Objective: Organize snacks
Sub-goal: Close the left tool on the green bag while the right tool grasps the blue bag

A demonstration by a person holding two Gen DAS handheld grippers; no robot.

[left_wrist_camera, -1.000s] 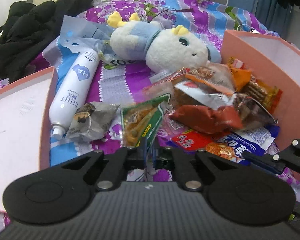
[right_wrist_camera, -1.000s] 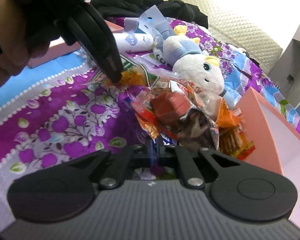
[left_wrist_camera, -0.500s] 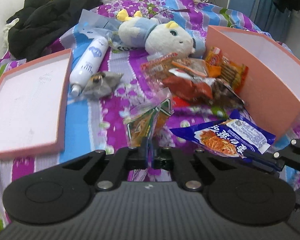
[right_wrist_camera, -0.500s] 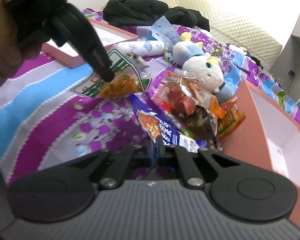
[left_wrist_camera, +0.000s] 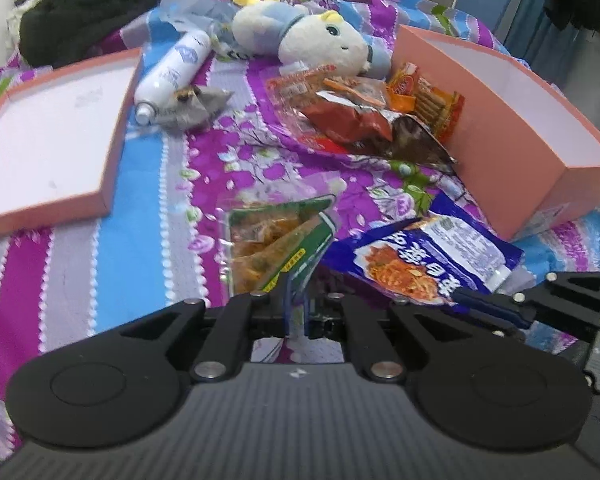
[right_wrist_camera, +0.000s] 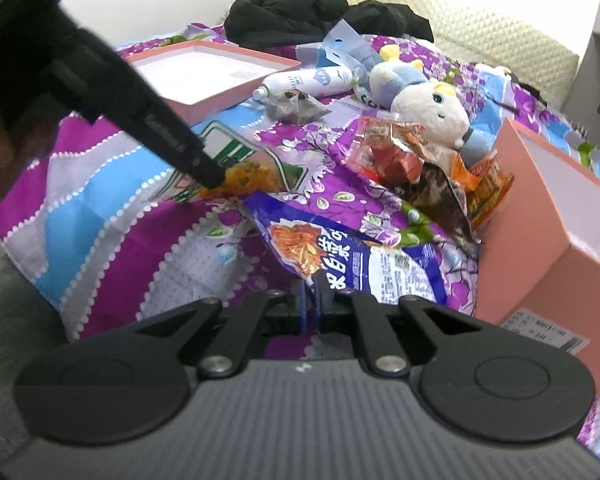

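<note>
My left gripper (left_wrist_camera: pixel 296 312) is shut on the edge of a green snack packet (left_wrist_camera: pixel 276 240) with orange contents, which hangs above the purple bedspread. To its right a blue noodle-picture packet (left_wrist_camera: pixel 420 256) sits in my right gripper (right_wrist_camera: pixel 310 308). Those jaws are opening, and the packet's edge is still pinched between the pads. In the right wrist view the left gripper's fingers (right_wrist_camera: pixel 204 168) cross from the upper left onto the green packet (right_wrist_camera: pixel 256 174). A pile of snack packets (left_wrist_camera: pixel 364 120) lies against the open pink box (left_wrist_camera: pixel 500 128).
A pink box lid (left_wrist_camera: pixel 48 140) lies at the left. A white spray bottle (left_wrist_camera: pixel 172 68), a crumpled grey packet (left_wrist_camera: pixel 192 108) and a plush toy (left_wrist_camera: pixel 312 40) sit behind. Black clothes (left_wrist_camera: pixel 80 0) are heaped at the far left. The bed's near edge (right_wrist_camera: pixel 28 264) is close.
Both grippers have drawn back from the pile toward the bed's near edge. The green packet came along, and the blue packet was pulled out of the pile.
</note>
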